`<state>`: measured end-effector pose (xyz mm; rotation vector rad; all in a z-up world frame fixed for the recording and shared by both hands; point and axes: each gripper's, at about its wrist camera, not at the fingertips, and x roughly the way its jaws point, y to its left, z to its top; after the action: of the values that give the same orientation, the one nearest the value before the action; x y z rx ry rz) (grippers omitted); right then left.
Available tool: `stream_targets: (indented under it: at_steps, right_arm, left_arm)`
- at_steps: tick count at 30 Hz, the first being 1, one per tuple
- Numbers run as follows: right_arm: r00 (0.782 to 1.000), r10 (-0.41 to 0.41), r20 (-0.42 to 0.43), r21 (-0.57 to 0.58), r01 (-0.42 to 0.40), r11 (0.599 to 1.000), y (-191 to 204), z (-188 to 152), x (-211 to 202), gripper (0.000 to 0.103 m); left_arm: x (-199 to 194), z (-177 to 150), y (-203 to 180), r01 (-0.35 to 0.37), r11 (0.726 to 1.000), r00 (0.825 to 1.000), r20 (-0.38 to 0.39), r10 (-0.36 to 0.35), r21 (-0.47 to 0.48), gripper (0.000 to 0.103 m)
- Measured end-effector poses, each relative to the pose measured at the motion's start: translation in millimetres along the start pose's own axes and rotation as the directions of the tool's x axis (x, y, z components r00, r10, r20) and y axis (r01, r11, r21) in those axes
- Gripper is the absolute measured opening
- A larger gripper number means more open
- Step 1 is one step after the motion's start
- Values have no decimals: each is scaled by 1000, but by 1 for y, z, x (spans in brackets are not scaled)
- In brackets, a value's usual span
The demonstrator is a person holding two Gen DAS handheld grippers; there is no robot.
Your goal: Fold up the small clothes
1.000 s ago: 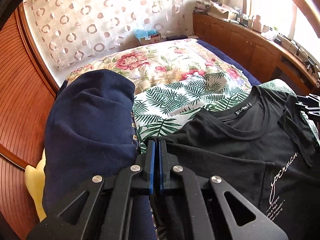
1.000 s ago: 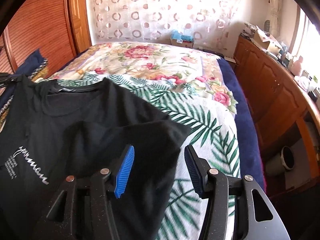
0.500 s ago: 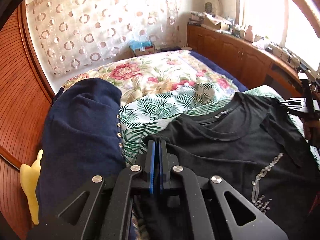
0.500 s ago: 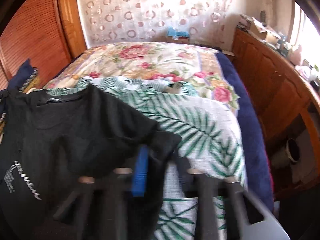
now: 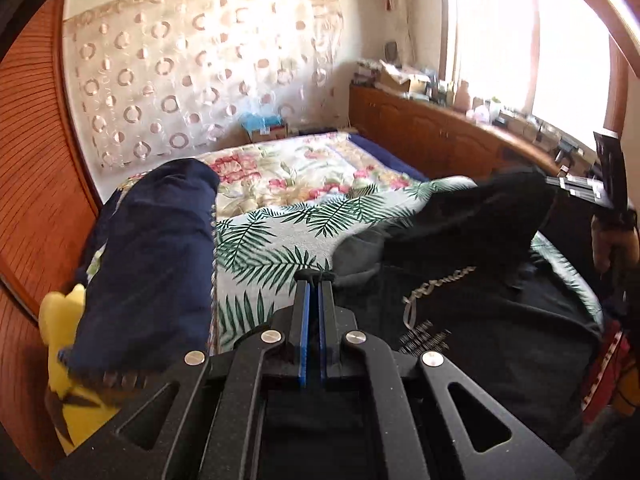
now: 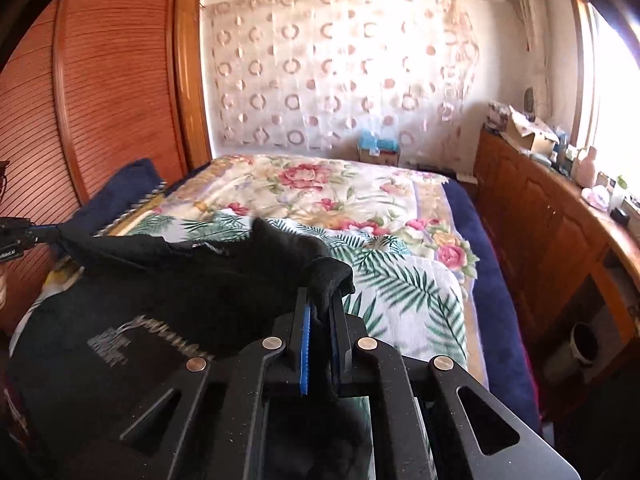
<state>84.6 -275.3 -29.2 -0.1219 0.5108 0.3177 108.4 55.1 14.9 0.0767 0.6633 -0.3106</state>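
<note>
A black T-shirt with pale lettering lies crumpled in the lower left of the right wrist view, on the leaf-print blanket. Its upper edge is lifted off the bed, bunched into dark folds.

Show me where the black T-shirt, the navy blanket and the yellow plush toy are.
black T-shirt [image 5: 500, 320]: left wrist view, on its front beside the white print.
navy blanket [image 5: 152, 248]: left wrist view, middle of the folded bundle.
yellow plush toy [image 5: 60, 316]: left wrist view, its upper part beside the blanket.
</note>
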Motion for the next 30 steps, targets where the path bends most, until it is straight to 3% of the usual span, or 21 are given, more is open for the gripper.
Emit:
stream_targets:
  at_steps: [6,12,16,20,24,26,28,29,30]
  right_arm:
    - [999,-19,27,5,19,1000,6,-41,-72,7]
    - [1000,14,16,11,-15,1000,6,-55,-116,7]
    - [999,36,0,14,-36,999,8,-55,-128,7]
    - [993,49,-108,-1,-50,999,7,-73,-116,8]
    - [985,7,-174,35,0,999,-9,-87,-96,23]
    - [984,-25,-177,52,35,998,-18,-85,-90,29]
    - [985,-48,-165,67,60,996,-25,-81,-86,41]
    - [985,-60,-163,67,72,995,-28,-79,-82,43]
    - [984,-69,-161,66,80,995,-27,-79,-79,44]
  left_arm:
    - [-59,-35,15,-4,996,997,73,10,-87,4]
    - [-103,-71,26,-23,990,995,91,35,-137,4]
    - [-114,-92,20,-49,989,997,49,56,-142,4]
    - [-100,-122,17,-74,986,997,-46,68,-148,4]
    - [-91,-131,18,-80,989,995,-73,71,-125,5]
    - [-88,-127,20,-63,989,996,-70,54,-130,5]
    - [-86,-123,20,-49,992,997,-59,42,-120,6]
    - [-84,-120,20,-40,992,998,-54,33,-121,10]
    - [-83,-119,20,-35,992,998,-54,28,-123,30]
